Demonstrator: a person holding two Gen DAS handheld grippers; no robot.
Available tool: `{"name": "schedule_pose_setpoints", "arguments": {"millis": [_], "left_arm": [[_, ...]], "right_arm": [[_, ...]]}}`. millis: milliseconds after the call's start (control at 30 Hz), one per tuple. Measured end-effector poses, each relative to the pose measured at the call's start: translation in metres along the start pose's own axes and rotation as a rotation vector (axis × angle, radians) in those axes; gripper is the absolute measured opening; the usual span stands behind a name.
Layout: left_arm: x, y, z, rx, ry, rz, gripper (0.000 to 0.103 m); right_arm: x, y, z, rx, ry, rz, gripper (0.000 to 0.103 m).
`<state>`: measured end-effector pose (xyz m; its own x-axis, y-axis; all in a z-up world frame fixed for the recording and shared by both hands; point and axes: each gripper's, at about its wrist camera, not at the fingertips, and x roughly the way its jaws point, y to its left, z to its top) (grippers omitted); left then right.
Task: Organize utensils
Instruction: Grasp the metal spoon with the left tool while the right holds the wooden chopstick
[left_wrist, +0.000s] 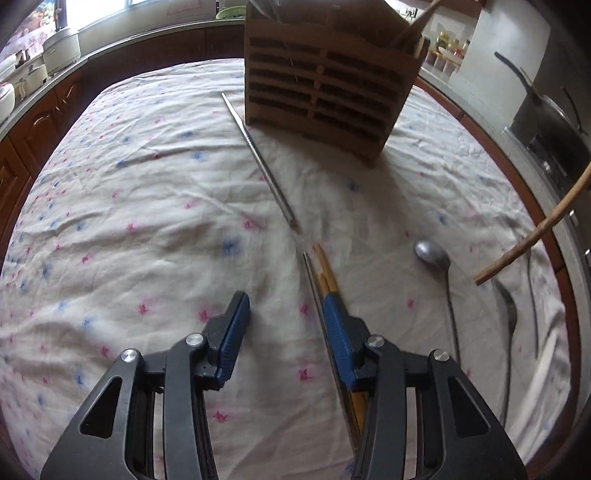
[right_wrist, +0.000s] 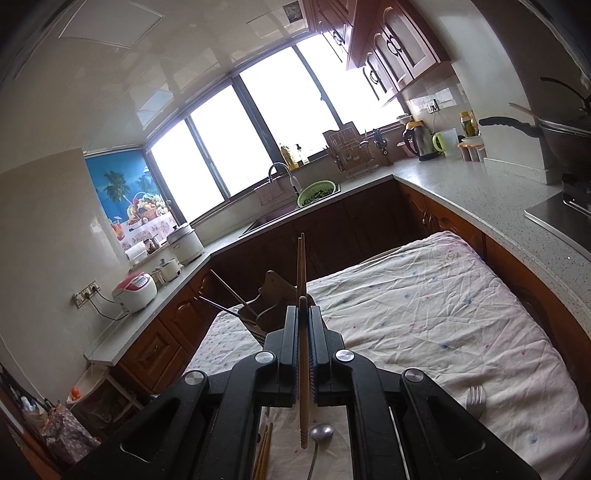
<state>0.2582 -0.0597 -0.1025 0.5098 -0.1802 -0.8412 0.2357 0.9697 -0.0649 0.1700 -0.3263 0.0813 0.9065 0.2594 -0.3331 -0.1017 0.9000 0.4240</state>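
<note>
Wooden utensil holder (left_wrist: 325, 85) stands beyond a loose metal chopstick (left_wrist: 258, 158), left gripper (left_wrist: 284, 325) spread wide, right gripper (right_wrist: 303, 325) clamping brown wooden chopsticks (right_wrist: 301, 273).

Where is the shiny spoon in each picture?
Left wrist view: the spoon lies on the tablecloth at lower right, bowl toward the wooden holder.
Right wrist view: the spoon is at the bottom centre, under the right gripper, beside the end of its held chopstick.
Shared landmark: the wooden holder.
</note>
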Motion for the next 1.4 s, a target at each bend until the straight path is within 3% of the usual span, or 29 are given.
{"name": "schedule_pose_setpoints", "arguments": {"millis": [133, 267, 333, 600, 800, 900, 933, 967, 1033, 1233, 1400], "left_arm": [[-0.009, 0.010, -0.011, 0.032, 0.013, 0.061, 0.037], [-0.025, 0.034, -0.012, -0.093, 0.028, -0.081, 0.033], [-0.028, 0.030, -0.008, -0.092, 0.011, -0.094, 0.033], [-0.022, -0.044, 0.015, -0.004, 0.016, -0.238, 0.034], [0.011, -0.095, 0.025, 0.083, 0.075, -0.210, 0.033], [0.020, -0.108, 0.025, 0.130, 0.066, -0.153, 0.027], [0.022, -0.111, 0.026, 0.140, 0.064, -0.132, 0.020], [0.023, -0.110, 0.028, 0.141, 0.064, -0.134, 0.005], [0.024, -0.104, 0.031, 0.118, 0.067, -0.166, 0.004], [-0.023, -0.076, 0.031, 0.054, -0.053, -0.240, 0.002], [-0.071, -0.049, 0.036, 0.011, -0.189, -0.253, 0.002]], "right_arm": [[-0.008, 0.002, -0.002, -0.002, -0.007, 0.004, 0.004], [-0.012, 0.001, -0.005, 0.005, -0.010, 0.018, 0.004], [-0.012, 0.001, -0.007, 0.006, -0.010, 0.020, 0.004], [-0.036, -0.010, -0.001, -0.013, -0.069, -0.060, 0.004], [-0.055, -0.039, 0.003, 0.028, -0.086, -0.119, 0.004], [-0.058, -0.047, 0.001, 0.042, -0.076, -0.126, 0.004], [-0.058, -0.049, 0.000, 0.046, -0.072, -0.124, 0.004], [-0.058, -0.050, -0.002, 0.048, -0.067, -0.122, 0.004], [-0.056, -0.051, -0.004, 0.052, -0.060, -0.118, 0.004], [-0.054, -0.042, -0.008, 0.046, -0.053, -0.091, 0.004], [-0.052, -0.029, -0.006, 0.033, -0.065, -0.062, 0.004]]}}
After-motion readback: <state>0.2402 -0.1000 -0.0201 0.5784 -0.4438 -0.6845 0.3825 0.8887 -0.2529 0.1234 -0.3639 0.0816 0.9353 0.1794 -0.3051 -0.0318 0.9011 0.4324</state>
